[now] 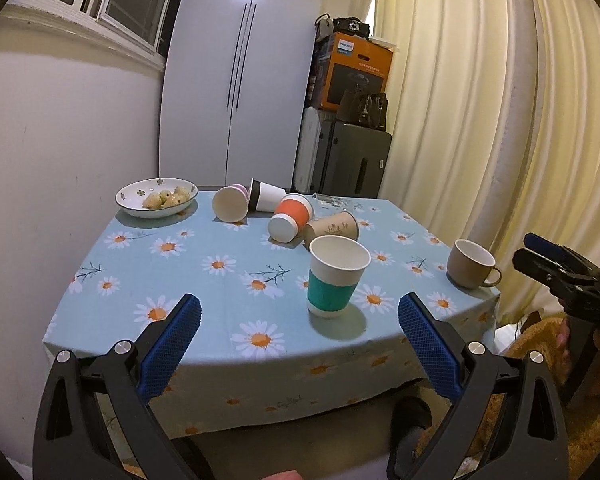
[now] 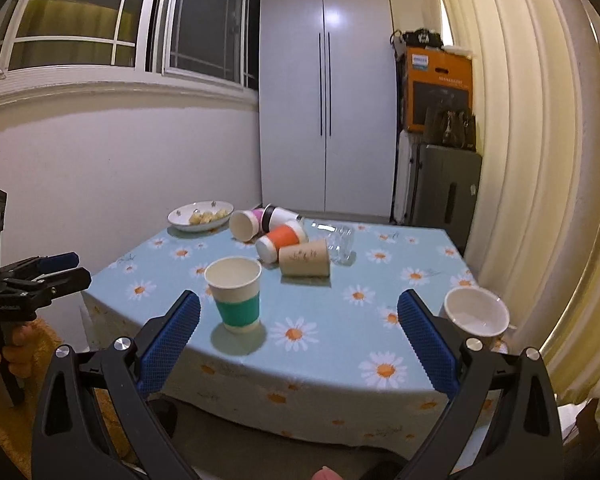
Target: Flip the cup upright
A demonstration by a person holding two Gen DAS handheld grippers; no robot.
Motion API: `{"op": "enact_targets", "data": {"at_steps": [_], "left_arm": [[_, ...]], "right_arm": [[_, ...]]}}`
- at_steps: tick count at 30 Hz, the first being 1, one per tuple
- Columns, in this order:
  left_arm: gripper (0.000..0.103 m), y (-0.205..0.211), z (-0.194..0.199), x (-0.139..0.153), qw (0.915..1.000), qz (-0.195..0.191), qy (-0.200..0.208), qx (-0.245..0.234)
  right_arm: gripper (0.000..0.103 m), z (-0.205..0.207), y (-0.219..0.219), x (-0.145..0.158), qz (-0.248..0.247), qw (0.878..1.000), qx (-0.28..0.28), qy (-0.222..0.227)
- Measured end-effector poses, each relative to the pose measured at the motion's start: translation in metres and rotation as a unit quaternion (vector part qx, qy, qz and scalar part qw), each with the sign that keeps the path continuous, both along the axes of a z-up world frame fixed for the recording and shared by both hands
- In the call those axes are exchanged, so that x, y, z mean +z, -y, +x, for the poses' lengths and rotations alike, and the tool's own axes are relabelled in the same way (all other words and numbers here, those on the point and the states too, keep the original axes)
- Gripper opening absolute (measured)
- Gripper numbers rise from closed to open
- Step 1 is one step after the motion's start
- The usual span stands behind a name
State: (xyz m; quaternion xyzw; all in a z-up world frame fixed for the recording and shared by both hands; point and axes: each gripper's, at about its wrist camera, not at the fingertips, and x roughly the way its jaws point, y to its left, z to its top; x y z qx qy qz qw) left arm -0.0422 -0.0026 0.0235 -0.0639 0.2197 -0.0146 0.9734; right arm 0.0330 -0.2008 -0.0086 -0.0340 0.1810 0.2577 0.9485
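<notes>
White walls, a tall white cabinet and cream curtains are framing a desk that is wearing a light blue cloth printed with daisies. At the far left corner a shallow white bowl with a dark rim is sitting with pale lumps of food inside. Moving right along the far edge, four paper cups are lying on their sides in a loose cluster: a white cup with a pink band, its mouth facing the cameras; a white cup with a black band just behind it; a white cup with an orange sleeve; and a plain brown paper cup lying against the orange one. A clear glass is lying just beyond the brown cup. Nearer the front edge, a white paper cup with a teal sleeve is standing upright, mouth up, apart from the cluster. At the front right corner a beige ceramic mug with a white interior is standing upright.

Both grippers are hovering off the front edge, touching nothing. The left gripper is holding its blue-padded fingers spread wide, and the right gripper is likewise holding its fingers wide apart.
</notes>
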Motion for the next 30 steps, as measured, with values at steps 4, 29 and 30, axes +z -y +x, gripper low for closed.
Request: {"op": "enact_targets", "data": {"at_steps": [4, 29, 30], "left_arm": [[0.096, 0.003, 0.002, -0.002, 0.9999, 0.008, -0.006, 0.003], [0.096, 0.008, 0.01, -0.009, 0.9994, 0.01, -0.033, 0.008], [0.096, 0.008, 0.01, -0.009, 0.9994, 0.009, -0.034, 0.006]], "right_arm": [[0.098, 0.008, -0.003, -0.007, -0.005, 1.0, 0.0, -0.029], [0.098, 0.013, -0.019, -0.016, -0.028, 0.999, -0.002, -0.041], [0.098, 0.014, -0.019, -0.016, -0.029, 0.999, -0.003, -0.043]]}}
